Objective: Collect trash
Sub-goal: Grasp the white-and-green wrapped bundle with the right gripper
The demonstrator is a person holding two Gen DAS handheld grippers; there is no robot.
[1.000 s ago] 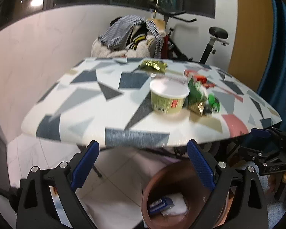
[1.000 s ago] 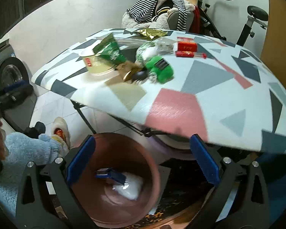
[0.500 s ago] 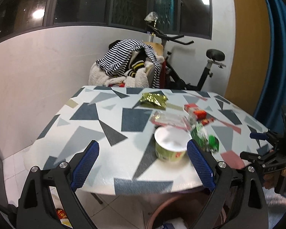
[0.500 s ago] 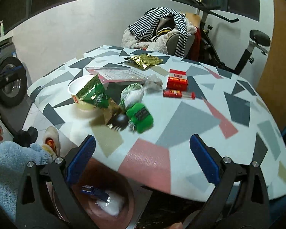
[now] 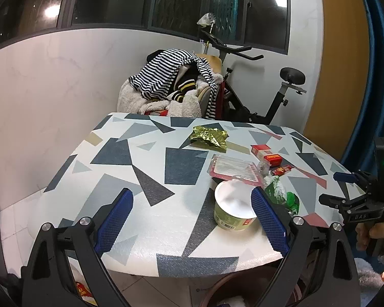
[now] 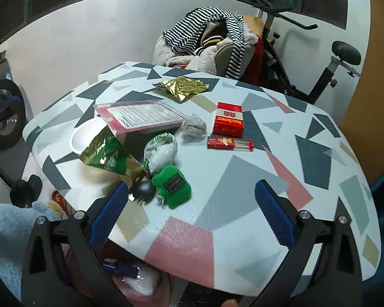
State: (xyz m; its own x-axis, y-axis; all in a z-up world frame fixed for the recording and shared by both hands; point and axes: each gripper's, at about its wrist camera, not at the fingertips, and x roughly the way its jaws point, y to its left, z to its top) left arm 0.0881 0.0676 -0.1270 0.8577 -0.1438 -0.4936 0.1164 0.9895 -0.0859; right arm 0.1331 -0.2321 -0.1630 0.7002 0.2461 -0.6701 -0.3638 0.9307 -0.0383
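Note:
Trash lies on a patterned table [image 5: 146, 168]: a white-lidded noodle cup [image 5: 234, 209], a green snack bag [image 6: 107, 153], a clear red-edged tray [image 6: 140, 115], a gold foil wrapper [image 6: 183, 88], a red box [image 6: 229, 122], a green pouch [image 6: 172, 185] and a crumpled white-green wrapper [image 6: 161, 151]. My left gripper [image 5: 192, 220] is open and empty above the near table edge, left of the cup. My right gripper [image 6: 192, 217] is open and empty over the table's near edge, beside the green pouch. A brown bin [image 6: 140, 289] below holds trash.
A chair piled with striped clothes [image 5: 174, 87] and an exercise bike [image 5: 268, 94] stand behind the table. A washing machine [image 6: 2, 117] is at the left in the right wrist view. The right gripper also shows in the left wrist view [image 5: 355, 199].
Both grippers have risen from low by the bin up to above the table's edge. The table top and its trash now fill the views; the bin has dropped to the bottom edge.

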